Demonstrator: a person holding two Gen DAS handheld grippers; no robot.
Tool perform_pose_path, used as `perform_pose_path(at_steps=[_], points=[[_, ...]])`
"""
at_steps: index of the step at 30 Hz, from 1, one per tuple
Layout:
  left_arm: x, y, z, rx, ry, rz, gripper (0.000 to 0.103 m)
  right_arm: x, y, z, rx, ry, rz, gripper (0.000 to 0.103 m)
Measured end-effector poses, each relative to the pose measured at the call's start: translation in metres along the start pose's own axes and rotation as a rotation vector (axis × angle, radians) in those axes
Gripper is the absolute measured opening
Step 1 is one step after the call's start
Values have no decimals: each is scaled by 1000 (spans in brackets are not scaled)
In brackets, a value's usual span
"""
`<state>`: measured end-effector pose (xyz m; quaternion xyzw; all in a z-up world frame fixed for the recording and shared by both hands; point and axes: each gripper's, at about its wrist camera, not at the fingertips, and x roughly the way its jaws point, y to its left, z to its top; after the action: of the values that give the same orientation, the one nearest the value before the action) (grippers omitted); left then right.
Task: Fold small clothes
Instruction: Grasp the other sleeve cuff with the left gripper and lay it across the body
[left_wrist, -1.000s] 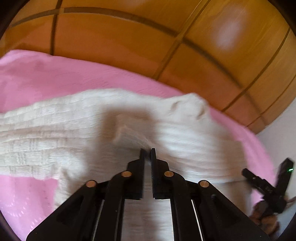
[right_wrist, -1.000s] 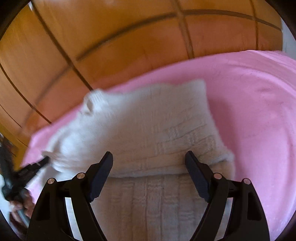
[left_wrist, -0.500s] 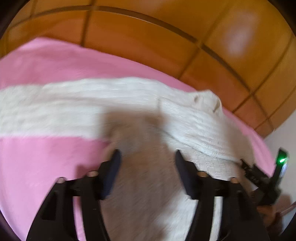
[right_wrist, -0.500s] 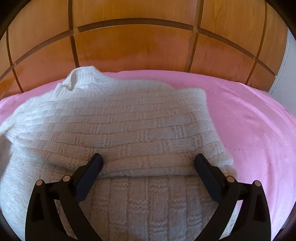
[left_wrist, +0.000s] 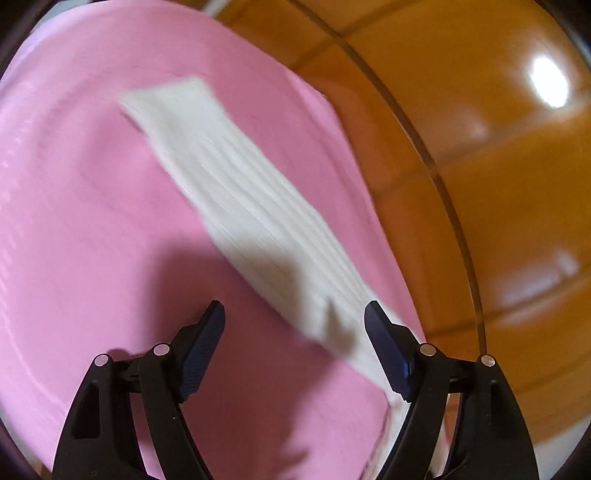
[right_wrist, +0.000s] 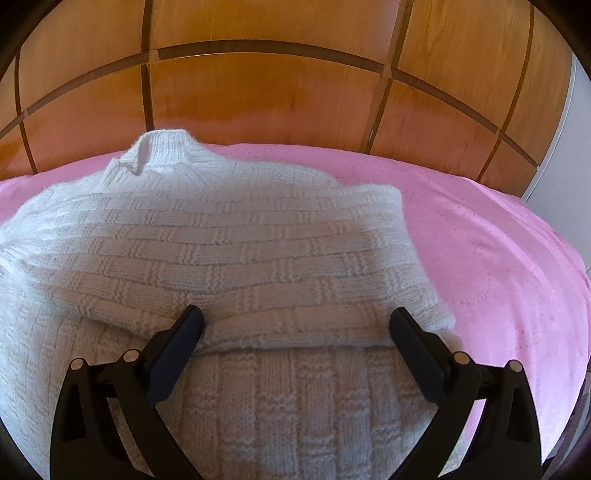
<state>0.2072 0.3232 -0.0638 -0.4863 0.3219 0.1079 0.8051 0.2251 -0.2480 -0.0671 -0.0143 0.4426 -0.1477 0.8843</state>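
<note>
A white knit sweater lies on a pink bedspread, its collar toward the wooden headboard. One sleeve is folded across the body. My right gripper is open and empty, low over the folded sleeve's lower edge. In the left wrist view a long white sleeve stretches flat across the pink bedspread, blurred by motion. My left gripper is open and empty, above the near end of that sleeve.
A glossy wooden panelled headboard runs along the far side of the bed and also shows in the left wrist view. A pale wall stands at the far right.
My left gripper opened, let go of the sweater and swung left to face the outstretched sleeve. My right gripper stayed open and turned to look squarely over the folded sweater.
</note>
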Motion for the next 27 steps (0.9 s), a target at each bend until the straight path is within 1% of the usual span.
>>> perform_pose_path(at_steps=[2,5,6,7,8,9,10,11,12,13,15,16,18,19,21,23,25,26,27], points=[[1,14,17,-75,-15,-35,77,1,1,1,0,0,0,101],[5,26,39,-136,-23,-46,77,1,1,1,-3,-1,-5,101],[4,31,48,-151,-35,-39,76,1,1,1,-2,0,-6,101],[6,32,54,-158,-40,-26,70,1,1,1,-2,-1,-6,101],[11,32,62,-159,-26,-7,66,1,1,1,-3,-1,-7,101],[13,32,68,-158,-20,10,53,1,1,1,-5,-1,-7,101],[18,31,70,-155,-16,30,36,1,1,0,-7,-2,-10,101],[22,32,75,-140,-3,61,28,1,2,0,-9,-2,-13,101],[25,30,77,-127,3,83,13,2,2,0,-11,-2,-17,101],[28,27,76,-111,6,101,10,2,3,0,-13,-3,-20,101],[27,20,75,-82,6,79,10,2,4,-1,-15,-3,-23,101],[25,7,69,-47,3,50,10,2,4,-1,-15,-3,-23,101],[19,-5,60,20,15,0,10,2,4,-1,-15,-4,-24,101],[19,-27,48,87,23,-26,10,2,4,-1,-16,-4,-23,101],[22,-60,28,185,34,-65,10,2,4,-1,-16,-5,-26,101],[27,-99,-4,292,71,-128,10,1,4,-1,-15,-5,-25,101],[35,-128,-34,363,114,-178,10,1,4,-1,-13,-5,-23,101],[44,-146,-54,405,153,-214,10,1,4,-1,-11,-5,-22,101],[50,-159,-70,438,179,-233,10,1,4,-1,-11,-5,-21,101]])
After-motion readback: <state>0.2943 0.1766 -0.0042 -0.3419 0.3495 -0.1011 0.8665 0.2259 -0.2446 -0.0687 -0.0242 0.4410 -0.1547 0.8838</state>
